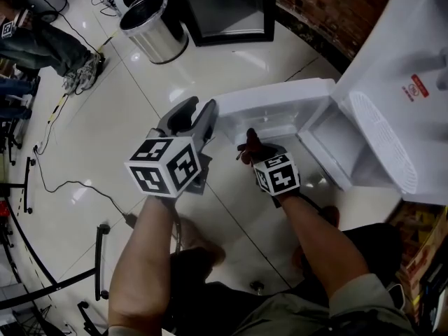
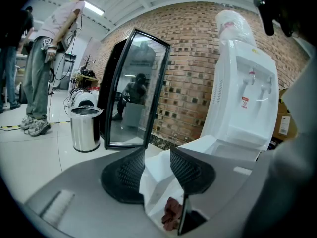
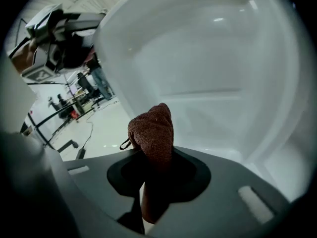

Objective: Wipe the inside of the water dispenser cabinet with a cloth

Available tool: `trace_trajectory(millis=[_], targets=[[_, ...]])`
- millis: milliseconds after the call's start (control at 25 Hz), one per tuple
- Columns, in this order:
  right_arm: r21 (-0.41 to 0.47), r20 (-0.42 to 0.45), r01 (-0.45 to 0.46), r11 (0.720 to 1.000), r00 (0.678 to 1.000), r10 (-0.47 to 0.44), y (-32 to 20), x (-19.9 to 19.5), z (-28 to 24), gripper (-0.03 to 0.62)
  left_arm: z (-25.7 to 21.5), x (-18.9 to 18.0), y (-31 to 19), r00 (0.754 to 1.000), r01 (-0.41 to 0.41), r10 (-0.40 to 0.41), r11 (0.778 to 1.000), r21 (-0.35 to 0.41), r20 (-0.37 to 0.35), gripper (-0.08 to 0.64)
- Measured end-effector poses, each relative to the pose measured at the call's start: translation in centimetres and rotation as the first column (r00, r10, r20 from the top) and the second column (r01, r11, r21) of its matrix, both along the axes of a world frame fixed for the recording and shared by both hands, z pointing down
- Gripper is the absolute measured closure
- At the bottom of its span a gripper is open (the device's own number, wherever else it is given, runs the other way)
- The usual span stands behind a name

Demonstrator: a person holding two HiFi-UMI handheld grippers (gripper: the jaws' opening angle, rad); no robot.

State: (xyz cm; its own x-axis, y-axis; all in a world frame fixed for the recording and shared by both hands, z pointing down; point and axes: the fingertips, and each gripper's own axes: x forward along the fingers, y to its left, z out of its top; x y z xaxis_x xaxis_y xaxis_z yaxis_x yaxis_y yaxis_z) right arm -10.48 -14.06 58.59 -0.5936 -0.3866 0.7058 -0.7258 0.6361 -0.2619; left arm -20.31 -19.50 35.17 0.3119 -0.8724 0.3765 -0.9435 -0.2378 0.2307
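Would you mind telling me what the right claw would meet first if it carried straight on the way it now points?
Most likely the white inner face of the open cabinet door, which fills the view just beyond the brown cloth held in the right claw; the gap is hard to judge.

Left gripper [image 1: 208,116], right gripper [image 1: 249,147]: jaws clamped.

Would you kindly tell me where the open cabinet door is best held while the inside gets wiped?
Take the cabinet door by its free edge, coming from the side away from the hinge. It is a thin flat panel swung wide, so jaws straddle that edge, as the left gripper does, leaving the opening clear for the right gripper with the cloth.
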Motion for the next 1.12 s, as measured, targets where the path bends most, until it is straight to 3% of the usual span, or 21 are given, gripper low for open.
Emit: trace_trajectory(millis=[80,200,280,360,480,680,800,1120], targets=[[-0.009,-0.005,0.136,0.991,0.991,-0.136,1.7,-3.3,0.5,0.492,0.0,0.0,0.0,1.000,-0.004,0.004,1.000,0.000,-0.001,0.419],[-0.026,-0.008,0.313,0.950,0.950,-0.313,4.3,-7.3,1.4,0.492,-0.1,0.1,0.0,1.000,-0.010,0.010,1.000,0.001,-0.003,0.420],[-0.019,-0.026,0.376,0.927,0.926,-0.376,5.0,-8.9,2.2,0.492,-0.1,0.1,0.1,1.000,-0.010,0.010,1.000,0.000,-0.005,0.419],[-0.005,-0.038,0.386,0.923,0.922,-0.386,4.7,-9.7,2.7,0.492,-0.2,0.2,0.1,1.000,-0.007,0.007,1.000,-0.001,-0.005,0.419],[0.023,-0.053,0.318,0.948,0.947,-0.316,2.8,-9.3,2.9,0.493,-0.3,0.0,-0.2,1.000,-0.005,0.005,1.000,0.000,-0.004,0.420],[0.040,-0.059,0.052,0.998,0.997,-0.049,-2.1,-5.1,2.5,0.494,-0.3,-0.4,-0.3,1.000,0.006,-0.006,1.000,0.001,-0.003,0.420],[0.023,-0.049,-0.047,0.999,0.998,0.048,-3.6,-3.2,2.8,0.494,-0.3,-0.4,-0.2,1.000,0.010,-0.010,1.000,0.001,-0.001,0.420],[0.018,-0.038,-0.131,0.991,0.991,0.132,-5.2,-1.9,3.1,0.494,-0.2,-0.1,-0.1,1.000,0.009,-0.009,1.000,-0.001,-0.001,0.420]])
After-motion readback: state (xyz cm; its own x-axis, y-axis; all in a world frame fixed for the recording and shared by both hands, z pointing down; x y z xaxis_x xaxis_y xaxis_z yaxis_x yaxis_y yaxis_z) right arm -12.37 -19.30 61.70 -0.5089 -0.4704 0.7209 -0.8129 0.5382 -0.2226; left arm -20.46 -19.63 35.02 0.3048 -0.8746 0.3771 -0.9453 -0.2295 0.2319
